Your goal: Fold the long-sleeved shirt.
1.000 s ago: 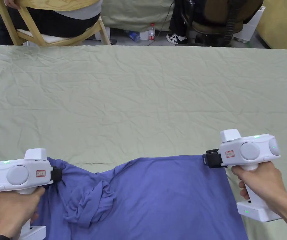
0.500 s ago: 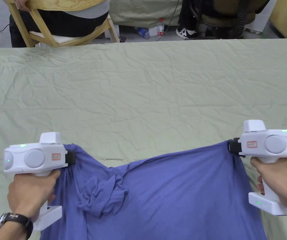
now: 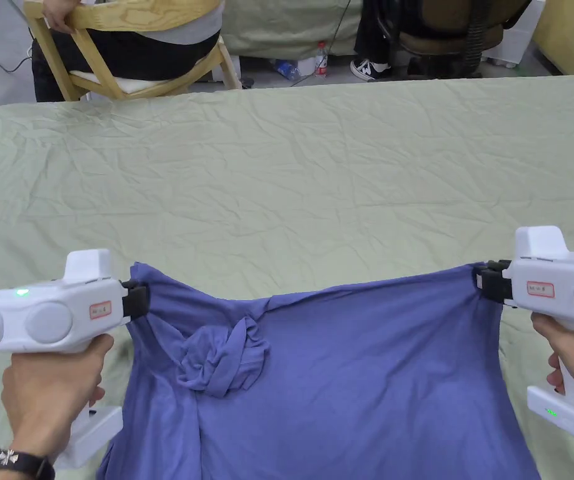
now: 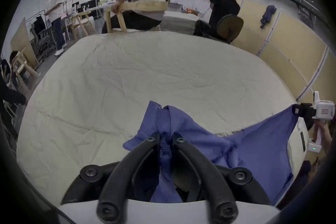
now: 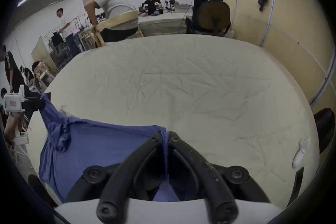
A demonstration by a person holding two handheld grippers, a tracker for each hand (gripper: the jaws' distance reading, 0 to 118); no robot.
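Nearest, at 6 o'clock in the head view: the blue long-sleeved shirt (image 3: 354,381) hangs off the near edge of the table (image 3: 317,181), body spread fairly flat between the two tools, lower part cut off by the frame so hem or shoulder end can't be told. Left gripper (image 3: 144,299) at 8 o'clock is clamped on the shirt's left top corner; the left gripper view shows both jaws pinching a ridge of blue fabric. Right gripper (image 3: 481,282) at 4 o'clock is likewise closed on the right top corner, with a thin seam of cloth squeezed between the jaws in the right gripper view. Top edge sags a little between them, not fully taut. A bunched wad of cloth (image 3: 223,356), probably a sleeve, sits knotted up just inside the left corner. Status, my read: early stage. Shirt is gripped and stretched, no fold made yet. Remaining: lay it out on the table, free and straighten that wad, flatten sleeves, then do all folds. Farther out, 12 o'clock: bare wrinkled green cover, then a wooden chair (image 3: 123,50) with a person seated beyond the far edge.
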